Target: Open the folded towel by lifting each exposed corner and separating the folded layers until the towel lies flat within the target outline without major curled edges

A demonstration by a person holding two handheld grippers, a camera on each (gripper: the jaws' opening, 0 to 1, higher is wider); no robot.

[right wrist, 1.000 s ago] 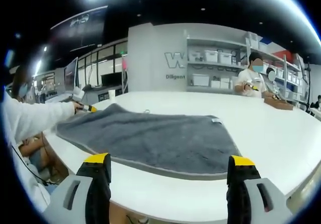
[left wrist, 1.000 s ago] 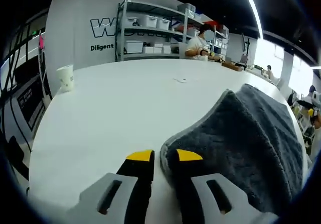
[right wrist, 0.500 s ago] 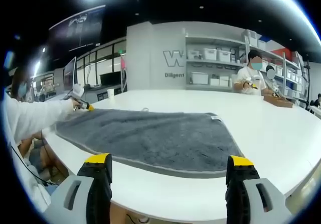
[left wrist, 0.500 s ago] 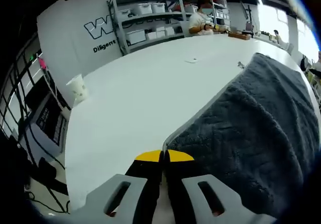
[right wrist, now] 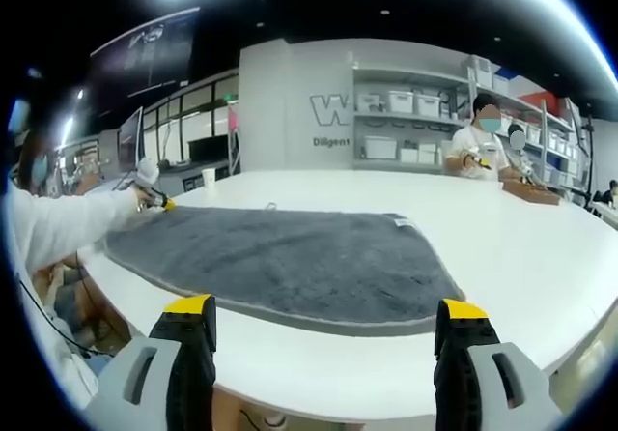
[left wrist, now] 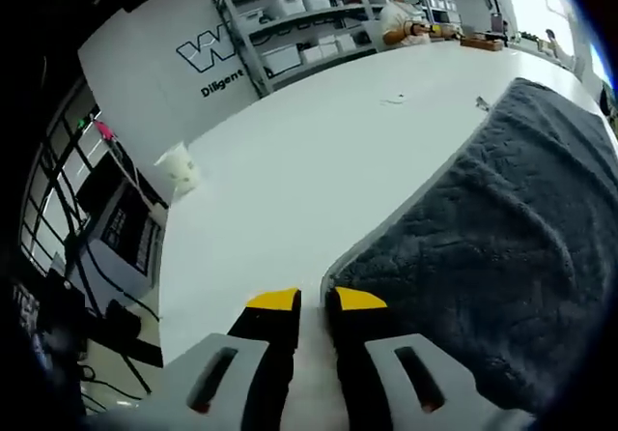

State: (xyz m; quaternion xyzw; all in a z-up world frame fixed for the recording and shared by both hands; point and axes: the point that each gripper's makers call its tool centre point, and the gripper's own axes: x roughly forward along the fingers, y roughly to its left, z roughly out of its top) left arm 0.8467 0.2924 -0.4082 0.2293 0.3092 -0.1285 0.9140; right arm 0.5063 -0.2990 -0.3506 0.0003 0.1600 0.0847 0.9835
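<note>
Left gripper view: the left gripper (left wrist: 314,302) is seen with jaws slightly parted, released, just beside the near corner of the grey towel (left wrist: 492,238), which spreads away to the right across the white table (left wrist: 290,180).

Right gripper view: the right gripper (right wrist: 326,315) is held wide open, empty. The towel (right wrist: 290,262) lies flat ahead, long axis running left to right, well apart from it.
</note>
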